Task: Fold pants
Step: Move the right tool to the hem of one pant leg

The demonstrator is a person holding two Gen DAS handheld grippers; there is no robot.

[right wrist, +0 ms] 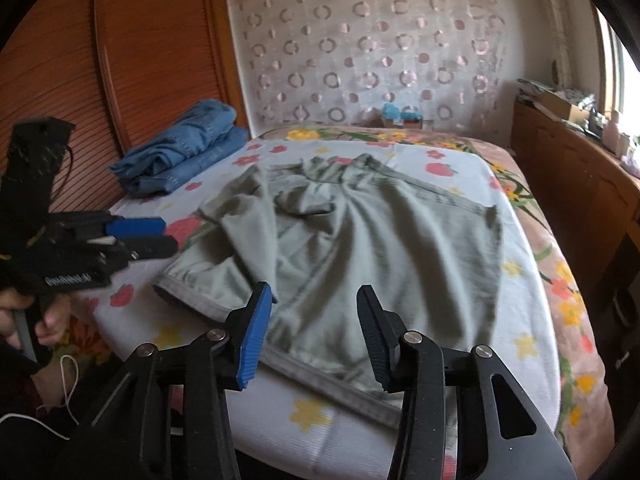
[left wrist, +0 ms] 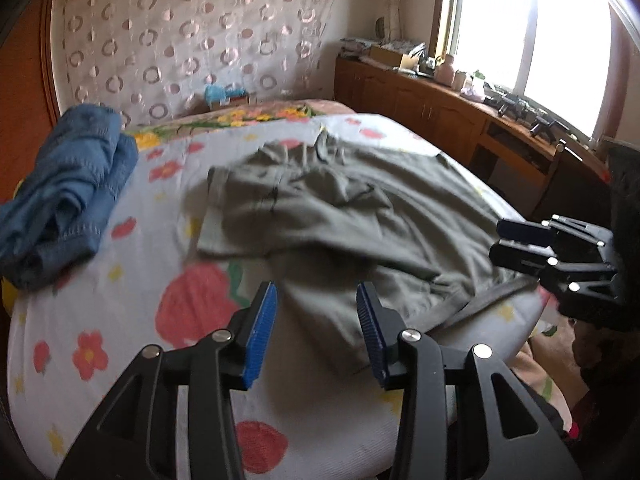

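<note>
Grey-green pants: soft cotton-like fabric, lying rumpled on floral sheet, filling centre of both wrist views. Waistband end toward upper centre, bunched and creased, dark seam lines or pocket openings showing there. In right wrist view, one stitched hem runs along lower centre; second hemmed edge at centre left, with fabric folded over above it. In left wrist view, cloth drapes toward lower right, edge blurred, likely leg end. Pants not neatly folded.
</note>
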